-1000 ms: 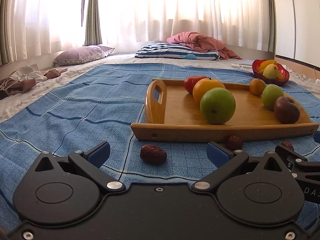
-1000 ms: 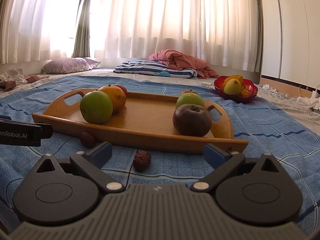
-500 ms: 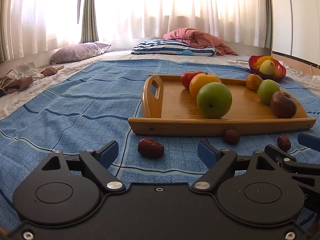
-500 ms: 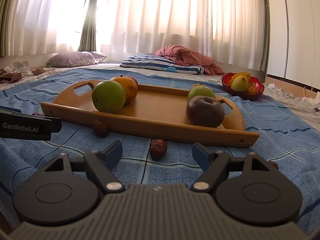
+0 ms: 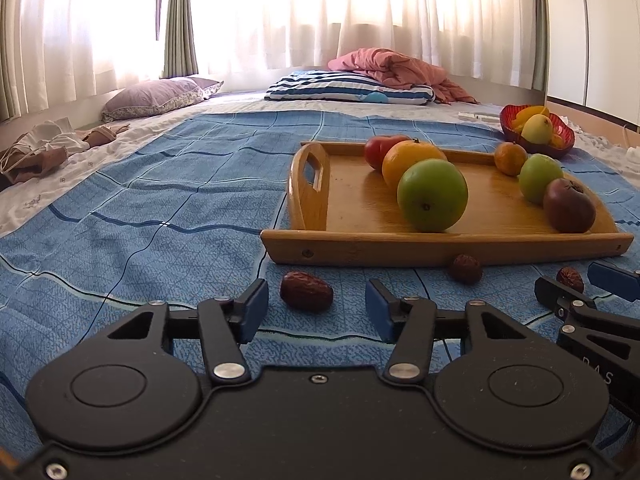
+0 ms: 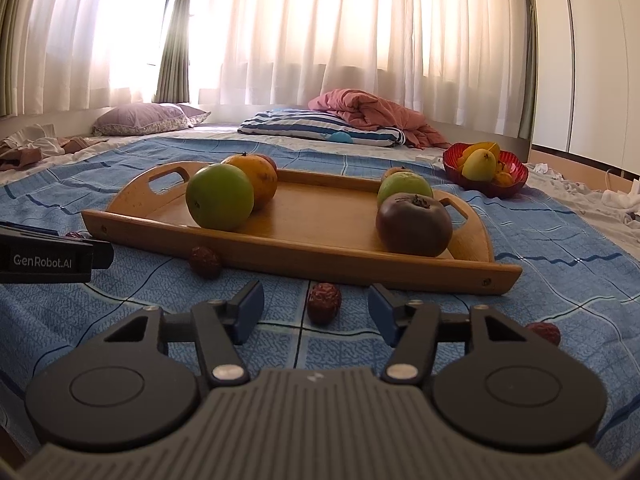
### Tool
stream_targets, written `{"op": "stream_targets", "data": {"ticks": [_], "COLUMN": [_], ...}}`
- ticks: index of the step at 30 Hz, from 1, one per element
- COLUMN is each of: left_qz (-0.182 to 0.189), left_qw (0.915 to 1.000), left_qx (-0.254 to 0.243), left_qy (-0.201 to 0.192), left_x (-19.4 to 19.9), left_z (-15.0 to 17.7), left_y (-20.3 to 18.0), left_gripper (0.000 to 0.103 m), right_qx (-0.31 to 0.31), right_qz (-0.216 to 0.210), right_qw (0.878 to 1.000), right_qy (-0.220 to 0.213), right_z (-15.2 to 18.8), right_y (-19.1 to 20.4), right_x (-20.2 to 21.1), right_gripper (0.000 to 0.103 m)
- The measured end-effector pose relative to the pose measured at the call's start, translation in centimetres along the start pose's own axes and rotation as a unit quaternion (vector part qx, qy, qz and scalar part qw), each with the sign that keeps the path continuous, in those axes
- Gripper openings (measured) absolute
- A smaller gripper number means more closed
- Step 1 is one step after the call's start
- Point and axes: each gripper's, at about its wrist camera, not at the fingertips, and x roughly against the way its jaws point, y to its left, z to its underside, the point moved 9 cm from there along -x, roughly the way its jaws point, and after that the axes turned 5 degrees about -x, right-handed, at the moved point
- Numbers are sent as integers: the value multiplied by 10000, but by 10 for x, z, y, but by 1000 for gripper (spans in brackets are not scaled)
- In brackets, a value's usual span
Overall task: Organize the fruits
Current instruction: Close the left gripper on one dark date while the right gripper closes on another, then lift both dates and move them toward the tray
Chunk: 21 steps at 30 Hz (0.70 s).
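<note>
A wooden tray (image 5: 352, 196) lies on the blue bedspread with a green apple (image 5: 432, 195), an orange (image 5: 412, 160), a red fruit (image 5: 378, 150) and, at its right end, a small orange, a green fruit and a dark fruit (image 5: 568, 205). Several red dates lie on the spread before it. My left gripper (image 5: 312, 304) is open around one date (image 5: 306, 291), apart from it. My right gripper (image 6: 316, 306) is open around another date (image 6: 324, 303). A third date (image 6: 205, 262) lies by the tray's front edge, a fourth (image 6: 543, 332) at the right.
A red bowl (image 6: 484, 168) with yellow fruit stands at the back right. Pillows and a pink blanket (image 5: 392, 66) lie by the curtains. Clothes (image 5: 44, 148) lie at the far left. The left gripper's body (image 6: 48, 258) shows at the right wrist view's left edge.
Both grippers have moved down and forward, each bringing a date between its open fingers. The jaws have narrowed slightly.
</note>
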Motion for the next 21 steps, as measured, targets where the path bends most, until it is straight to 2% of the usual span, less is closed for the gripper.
{"op": "stream_targets", "data": {"ticks": [5,9,21], "left_qz": [8,-21,-60], "left_qw": [9999,10000,9999], "left_qx": [89,64,-83], "left_qy": [45,73,16], "left_x": [-1,-3,-1], "left_z": [-1,-2,-5], "left_y": [3,5,2], "left_gripper": [40,28,28], "right_qx": [-19,-13,130], "right_qz": [52,26,22], "right_qw": [10000,9999,9997], "right_qy": [52,109,227], "right_z": [0,0,0], "right_y": [-1,0,5], "right_x": [-2,-3,-5], "right_gripper": [56,52,30]}}
